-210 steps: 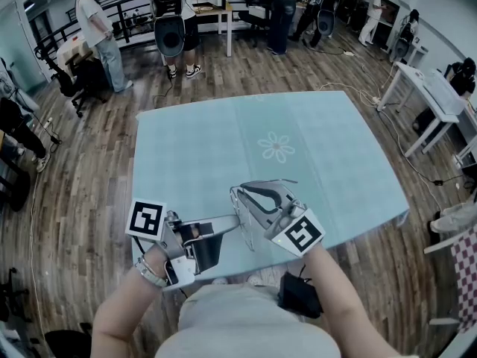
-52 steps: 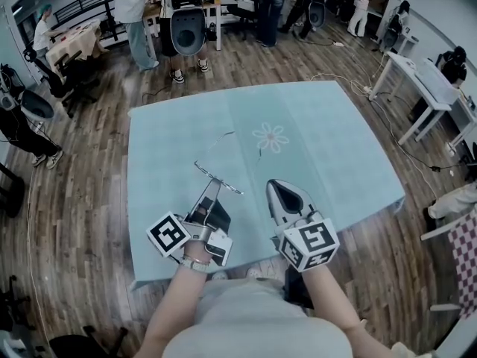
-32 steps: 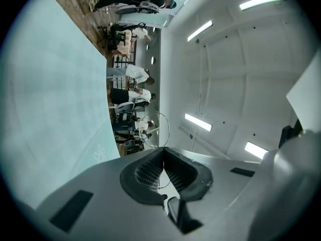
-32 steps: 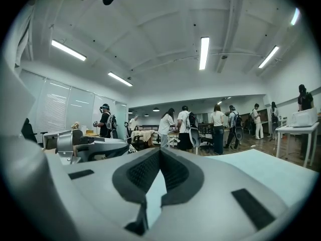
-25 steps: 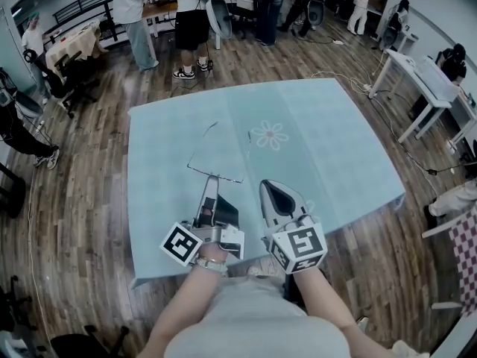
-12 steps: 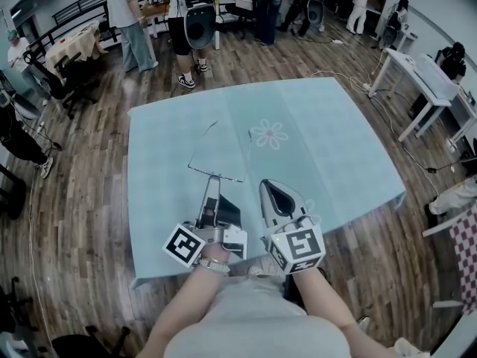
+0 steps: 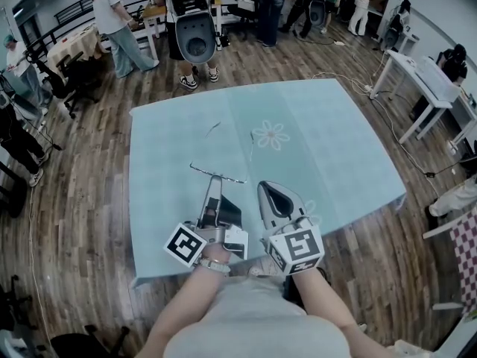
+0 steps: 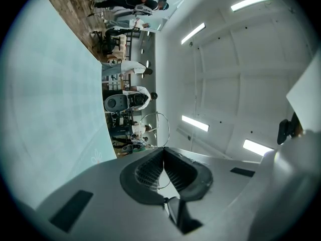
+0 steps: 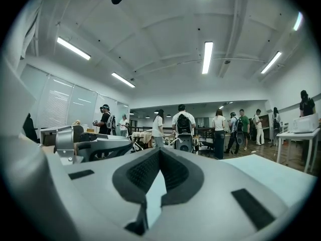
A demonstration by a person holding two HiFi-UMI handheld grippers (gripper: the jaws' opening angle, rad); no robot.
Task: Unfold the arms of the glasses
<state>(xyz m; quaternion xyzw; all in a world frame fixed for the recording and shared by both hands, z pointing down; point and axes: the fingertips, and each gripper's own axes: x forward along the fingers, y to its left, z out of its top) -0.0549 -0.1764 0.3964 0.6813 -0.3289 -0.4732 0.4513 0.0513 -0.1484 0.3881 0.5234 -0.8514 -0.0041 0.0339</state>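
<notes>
The left gripper (image 7: 215,187) is pinching the front rim of the thin wire-framed glasses (image 7: 227,177), which is lying crosswise at its jaw tips with both slender arms pointing away over the pale blue table (image 7: 335,155), while the right gripper (image 7: 266,189), jaws pressed together on nothing, is hovering just beside.

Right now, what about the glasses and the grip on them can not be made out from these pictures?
- Head view: the glasses are thin wire and too small here; whether both arms are fully unfolded cannot be told.
- Head view: the left gripper itself covers the spot that it pinches.
- Left gripper view: only one lens rim and a bit of wire show; the gripper's own body hides the rest.
</notes>
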